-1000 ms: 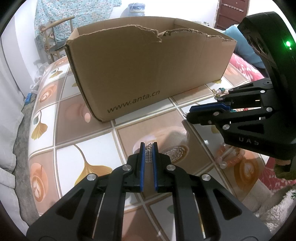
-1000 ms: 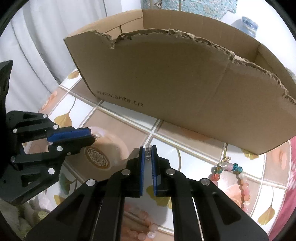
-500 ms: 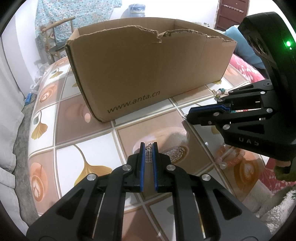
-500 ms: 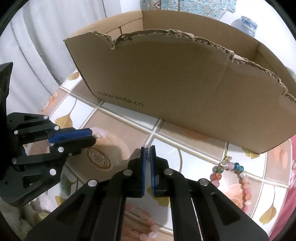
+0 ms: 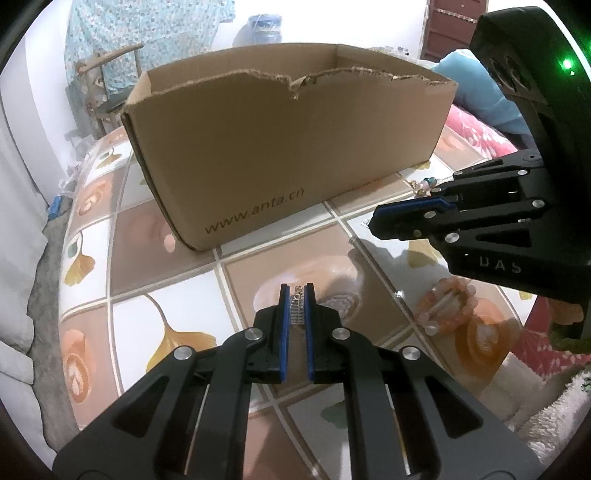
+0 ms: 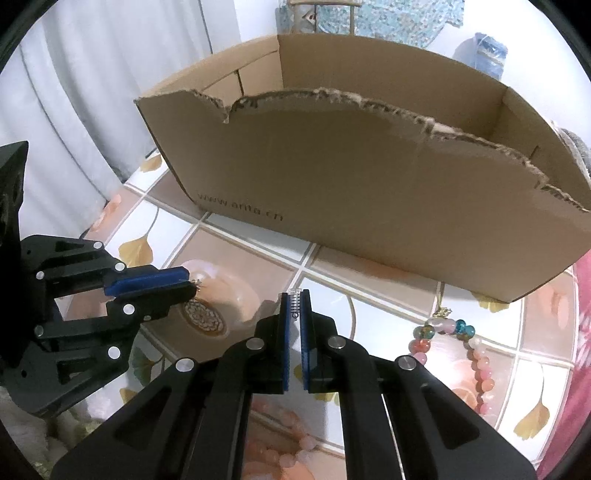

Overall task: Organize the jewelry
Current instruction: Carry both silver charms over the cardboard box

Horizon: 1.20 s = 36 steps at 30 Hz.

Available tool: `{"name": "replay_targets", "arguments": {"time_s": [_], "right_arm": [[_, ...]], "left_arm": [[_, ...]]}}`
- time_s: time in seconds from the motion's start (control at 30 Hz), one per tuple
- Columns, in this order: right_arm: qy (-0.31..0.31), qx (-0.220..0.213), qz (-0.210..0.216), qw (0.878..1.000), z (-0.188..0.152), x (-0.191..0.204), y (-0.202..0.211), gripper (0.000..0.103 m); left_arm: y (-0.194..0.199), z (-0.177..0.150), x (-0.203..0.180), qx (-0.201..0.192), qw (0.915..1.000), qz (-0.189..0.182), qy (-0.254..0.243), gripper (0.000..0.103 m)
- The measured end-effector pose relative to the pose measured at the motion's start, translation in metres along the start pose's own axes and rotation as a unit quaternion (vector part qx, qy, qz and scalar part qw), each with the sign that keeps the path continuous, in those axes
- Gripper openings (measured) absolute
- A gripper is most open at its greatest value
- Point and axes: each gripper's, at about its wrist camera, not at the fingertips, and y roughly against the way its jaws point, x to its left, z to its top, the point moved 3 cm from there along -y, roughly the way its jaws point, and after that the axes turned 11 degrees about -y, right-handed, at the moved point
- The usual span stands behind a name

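My left gripper (image 5: 296, 291) is shut on a small silver ladder-shaped piece of jewellery (image 5: 296, 312), held just above the tiled tabletop. To its right hangs my right gripper (image 5: 371, 223). In the right wrist view, the right gripper (image 6: 294, 295) is shut on a similar small silver piece (image 6: 294, 302), with the left gripper (image 6: 190, 282) at the left. An open cardboard box (image 5: 288, 147) with a torn front rim stands right behind both grippers. A pink bead bracelet (image 5: 448, 306) lies under the right gripper. A mixed-colour bead bracelet (image 6: 461, 339) lies to the right.
The tabletop (image 5: 159, 258) is a patterned cloth with ginkgo leaves and tile squares. A chair (image 5: 107, 85) and a water jug (image 5: 262, 29) stand beyond the box. Red flowered fabric (image 5: 476, 129) lies at the table's right side. White curtains (image 6: 92, 92) hang at the left.
The right gripper's pads have drawn slightly closer around the silver piece. Both grippers have stayed almost where they were, each holding its piece.
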Motion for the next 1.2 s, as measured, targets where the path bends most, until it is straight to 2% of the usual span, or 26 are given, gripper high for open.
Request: {"name": "replay_targets", "arguments": {"time_s": [0.23,0.47,0.6,0.73,0.87,0.97,1.1,1.2], "right_arm": [[-0.005,-0.016,0.003,1.0,0.001,-0.007,0.012,0.005],[-0.017,-0.045,0.018,0.999,0.011,-0.017,0.049,0.005],[-0.016,-0.08,0.045,0.996,0.029,-0.018,0.08,0.005],[0.001,-0.126,0.076,0.989,0.064,-0.022,0.119,0.005],[0.007,-0.128,0.118,0.985,0.11,-0.029,0.133,0.005],[0.002,-0.084,0.149,0.985,0.146,-0.04,0.117,0.005],[-0.015,0.003,0.17,0.985,0.176,-0.055,0.076,0.005],[-0.038,0.086,0.181,0.979,0.187,-0.065,0.032,0.005]], "left_arm": [[0.013,0.002,-0.003,-0.008,0.9999,0.011,-0.006,0.007],[0.044,0.014,-0.004,-0.037,0.999,0.022,-0.015,0.007],[0.071,0.039,-0.001,-0.077,0.9963,0.023,-0.029,0.007],[0.103,0.082,0.012,-0.137,0.9889,0.031,-0.048,0.007],[0.109,0.125,0.035,-0.156,0.9857,0.022,-0.058,0.007],[0.09,0.158,0.052,-0.128,0.9896,-0.005,-0.065,0.007],[0.041,0.185,0.073,-0.035,0.9961,-0.066,-0.046,0.007],[0.001,0.185,0.08,0.037,0.994,-0.097,-0.034,0.007]]}}
